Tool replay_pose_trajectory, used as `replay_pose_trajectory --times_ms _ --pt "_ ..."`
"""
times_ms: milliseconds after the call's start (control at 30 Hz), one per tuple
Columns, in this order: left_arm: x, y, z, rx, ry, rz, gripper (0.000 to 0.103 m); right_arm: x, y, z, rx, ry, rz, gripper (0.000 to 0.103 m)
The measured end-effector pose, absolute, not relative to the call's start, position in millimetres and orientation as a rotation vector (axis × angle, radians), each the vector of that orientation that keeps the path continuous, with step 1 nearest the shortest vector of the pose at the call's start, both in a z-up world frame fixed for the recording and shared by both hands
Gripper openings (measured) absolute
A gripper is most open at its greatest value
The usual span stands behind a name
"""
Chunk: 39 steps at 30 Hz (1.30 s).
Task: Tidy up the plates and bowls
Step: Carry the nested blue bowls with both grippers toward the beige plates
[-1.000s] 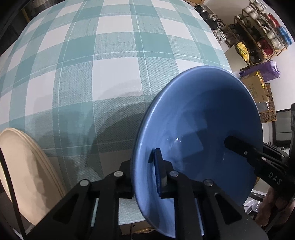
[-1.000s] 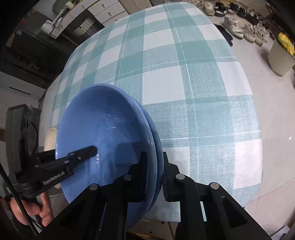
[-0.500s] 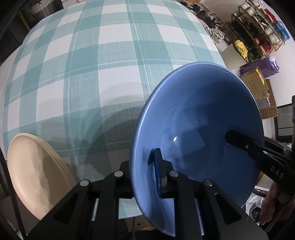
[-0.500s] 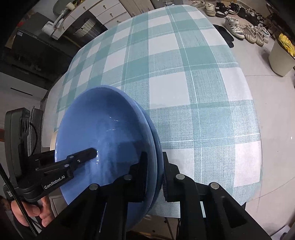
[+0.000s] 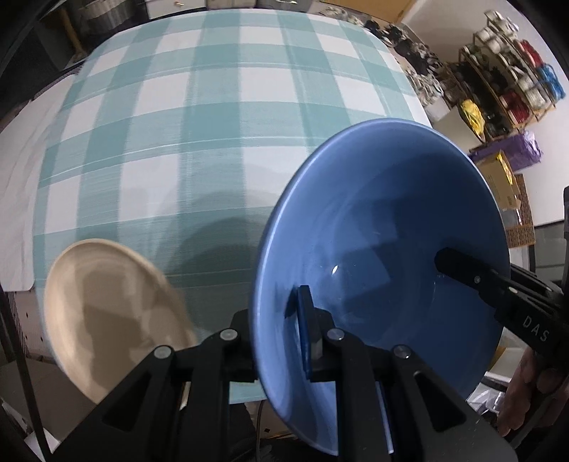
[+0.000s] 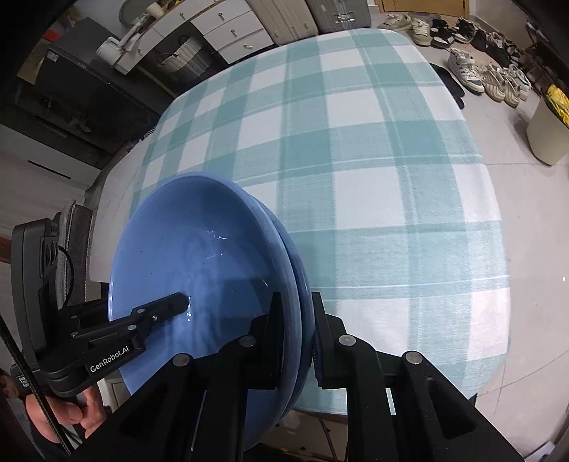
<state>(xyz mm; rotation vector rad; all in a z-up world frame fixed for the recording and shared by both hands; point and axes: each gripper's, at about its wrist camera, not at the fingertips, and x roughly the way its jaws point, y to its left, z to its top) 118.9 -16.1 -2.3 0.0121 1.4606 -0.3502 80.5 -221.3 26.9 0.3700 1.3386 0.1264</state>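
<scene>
Two nested blue bowls (image 5: 384, 241) hang in the air above the near edge of the table, held from both sides. My left gripper (image 5: 277, 320) is shut on their left rim. My right gripper (image 6: 297, 330) is shut on their right rim; both rims show side by side in the right wrist view (image 6: 213, 270). The right gripper's finger (image 5: 462, 270) reaches into the bowl in the left wrist view, and the left gripper's finger (image 6: 160, 309) in the right wrist view. A stack of cream plates (image 5: 110, 312) lies at the table's near left corner, below and left of the bowls.
The table has a teal and white checked cloth (image 5: 220, 117) (image 6: 373, 177). Shelves with goods (image 5: 512, 81) and boxes stand at the right. Shoes (image 6: 487, 71) and a bin (image 6: 547, 128) are on the floor beyond the table. Cabinets (image 6: 213, 32) stand at the far side.
Both grippers have lifted the bowls and drawn back from the table. More of the table and the whole cream plate stack have come into view.
</scene>
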Motion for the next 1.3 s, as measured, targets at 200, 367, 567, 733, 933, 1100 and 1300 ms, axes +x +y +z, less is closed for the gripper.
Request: replay_pose_trajectory --times_ms 200,367,567,733,933,1100,1300 --pt "121 15 10 -0.012 1.448 -0.305 0.014 92 -191 37 0.370 1.331 0.157 0.013" --pt "120 43 18 -0.029 1.438 -0.262 0.014 99 -163 46 0.352 1.326 0.187 0.013" --pt "119 81 26 -0.062 1.421 -0.216 0.013 107 -128 50 0.337 1.325 0.235 0.013" --pt "113 111 26 -0.076 1.420 -0.174 0.013 112 -95 51 0.314 1.328 0.265 0.013" --pt "102 152 24 -0.101 1.407 -0.106 0.013 115 -49 43 0.263 1.346 0.311 0.012" --pt "90 187 10 -0.140 1.416 -0.060 0.013 113 -11 30 0.228 1.361 0.351 0.012" --pt "82 211 -11 -0.174 1.436 -0.025 0.013 113 20 7 0.214 1.391 0.381 0.012"
